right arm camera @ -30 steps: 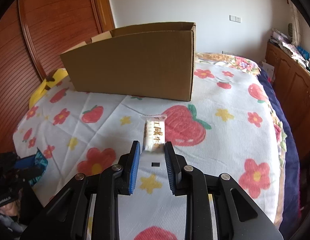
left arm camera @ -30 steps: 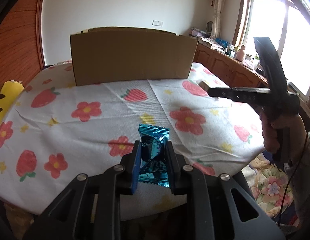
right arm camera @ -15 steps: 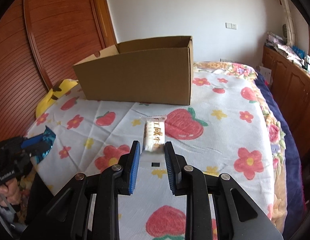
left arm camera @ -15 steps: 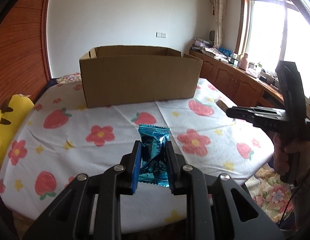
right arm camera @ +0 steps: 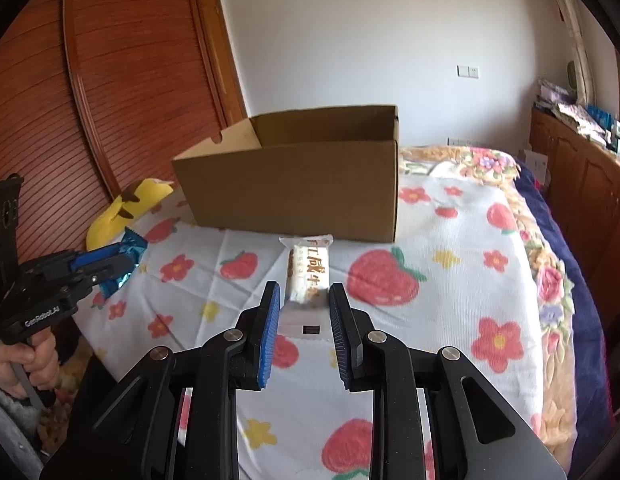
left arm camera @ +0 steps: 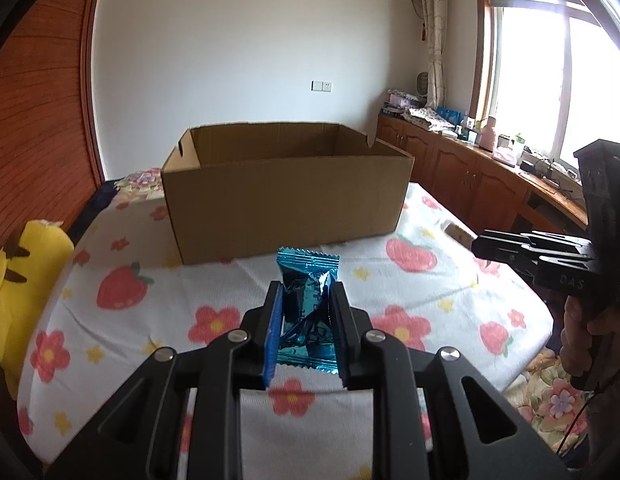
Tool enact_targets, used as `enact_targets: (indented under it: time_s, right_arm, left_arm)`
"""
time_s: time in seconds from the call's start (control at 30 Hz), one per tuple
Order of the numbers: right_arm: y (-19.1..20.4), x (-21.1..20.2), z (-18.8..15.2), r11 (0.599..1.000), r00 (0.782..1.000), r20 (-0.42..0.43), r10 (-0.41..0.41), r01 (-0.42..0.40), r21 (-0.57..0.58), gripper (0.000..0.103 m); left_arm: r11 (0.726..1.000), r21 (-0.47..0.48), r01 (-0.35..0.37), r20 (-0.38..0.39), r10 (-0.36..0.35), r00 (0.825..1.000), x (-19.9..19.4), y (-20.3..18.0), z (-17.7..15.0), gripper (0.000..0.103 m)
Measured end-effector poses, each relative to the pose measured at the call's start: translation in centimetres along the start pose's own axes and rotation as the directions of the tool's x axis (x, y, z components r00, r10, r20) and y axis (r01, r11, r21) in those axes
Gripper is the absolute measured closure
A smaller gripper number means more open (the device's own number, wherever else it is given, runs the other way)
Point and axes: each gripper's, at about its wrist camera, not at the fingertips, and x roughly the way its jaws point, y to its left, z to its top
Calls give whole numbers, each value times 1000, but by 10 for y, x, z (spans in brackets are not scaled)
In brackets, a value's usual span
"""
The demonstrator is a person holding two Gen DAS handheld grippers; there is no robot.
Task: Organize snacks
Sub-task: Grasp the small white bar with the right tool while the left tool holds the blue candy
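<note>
Above strawberry-print bed [left arm camera: 410, 292]: left gripper [left arm camera: 305, 320] clamps blue foil snack packet [left arm camera: 307, 280], right gripper [right arm camera: 301, 320] clamps white snack bar [right arm camera: 310, 272]. Carry both over cardboard box [left arm camera: 285, 208] rim before releasing.

Daylight enters through the overexposed, blown-out window with wooden frame [left arm camera: 558, 76] at the right of the left wrist view; the room is evenly bright and shadows are soft. Strong fisheye curvature bends the reddish slatted wooden wall panel [right arm camera: 121, 92], with dark vignetting in the corners. The near floral-printed white bedcover [right arm camera: 490, 280] is slightly blurred.
</note>
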Motion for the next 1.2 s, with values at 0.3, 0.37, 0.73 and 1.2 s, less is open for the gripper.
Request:
enact_targets:
  time_s: [0.3, 0.37, 0.73, 1.2]
  right_arm:
    - [6, 15, 33, 998, 1000, 24, -19, 21, -54, 97]
    - [2, 28, 37, 998, 1000, 6, -24, 25, -55, 97]
    - [-36, 45, -19, 990, 980, -146, -135, 129, -51, 63]
    - [-43, 46, -41, 983, 959, -253, -125, 84, -166, 52]
  left_arm:
    - [1000, 25, 2, 28, -3, 1000, 24, 9, 35, 82]
    - [1000, 9, 16, 15, -16, 1000, 32, 14, 37, 82]
    - [998, -11, 64, -28, -64, 998, 47, 11, 15, 82]
    - [997, -29, 72, -40, -73, 997, 50, 16, 6, 82]
